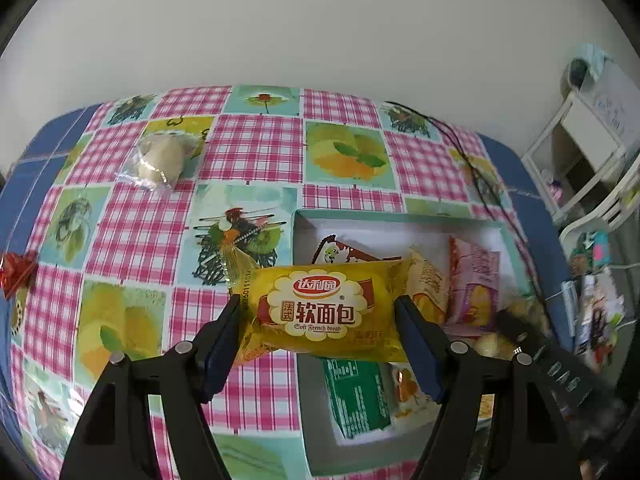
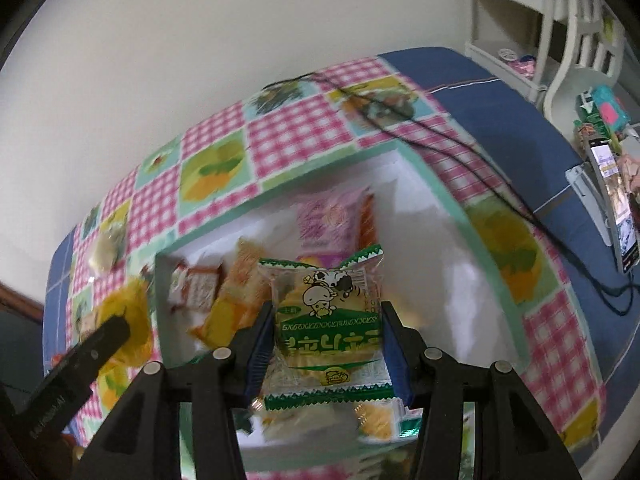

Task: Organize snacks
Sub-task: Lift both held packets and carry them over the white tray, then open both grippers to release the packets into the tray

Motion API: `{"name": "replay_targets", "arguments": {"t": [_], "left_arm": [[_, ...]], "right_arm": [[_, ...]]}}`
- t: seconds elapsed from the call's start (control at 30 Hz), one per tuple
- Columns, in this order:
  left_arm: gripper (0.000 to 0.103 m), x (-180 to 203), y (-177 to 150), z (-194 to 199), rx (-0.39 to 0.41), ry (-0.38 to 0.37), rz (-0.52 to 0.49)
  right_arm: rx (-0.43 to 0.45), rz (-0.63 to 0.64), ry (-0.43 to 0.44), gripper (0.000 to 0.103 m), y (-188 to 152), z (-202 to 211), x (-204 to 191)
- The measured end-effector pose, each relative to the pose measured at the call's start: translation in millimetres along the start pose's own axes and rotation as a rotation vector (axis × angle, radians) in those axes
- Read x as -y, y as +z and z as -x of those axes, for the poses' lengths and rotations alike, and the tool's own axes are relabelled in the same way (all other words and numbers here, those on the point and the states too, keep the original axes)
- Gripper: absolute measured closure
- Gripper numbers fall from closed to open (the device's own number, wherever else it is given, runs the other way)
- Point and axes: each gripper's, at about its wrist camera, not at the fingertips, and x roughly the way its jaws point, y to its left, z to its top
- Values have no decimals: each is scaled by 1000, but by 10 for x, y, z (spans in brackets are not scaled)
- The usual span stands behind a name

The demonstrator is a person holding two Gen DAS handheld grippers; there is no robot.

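My left gripper (image 1: 320,320) is shut on a yellow soft French bread packet (image 1: 324,312), held above the left edge of the open white box with teal rim (image 1: 396,218). My right gripper (image 2: 326,332) is shut on a green and clear snack packet with a cartoon cow (image 2: 326,320), held over the box (image 2: 440,184). Inside the box lie a pink packet (image 2: 328,220), an orange packet (image 2: 240,280), a red-brown packet (image 2: 196,282) and a green packet (image 1: 356,396). The left gripper and its yellow packet show blurred at the left of the right wrist view (image 2: 120,320).
A clear-wrapped pale bun (image 1: 162,158) lies on the checked tablecloth at far left. A red wrapper (image 1: 16,274) sits at the left edge. Black cables (image 2: 420,120) run across the cloth beyond the box. A phone on a stand (image 2: 616,196) and white shelves (image 1: 588,152) stand to the right.
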Motion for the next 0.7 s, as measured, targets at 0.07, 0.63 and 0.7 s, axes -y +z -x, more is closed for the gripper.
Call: {"name": "replay_targets", "arguments": {"t": [0.07,0.63,0.7], "left_arm": [[28,56,5,-93,4,24,-28],[28,244,1,-384,-19,13,-78],[28,259,-5,-396,-23,5,-82]], "right_arm": [[27,-21,-9,50,60,-23,99],[30,-70,-71,50,256,-339,382],[25,-74,-71,50,267,-365,389]]}}
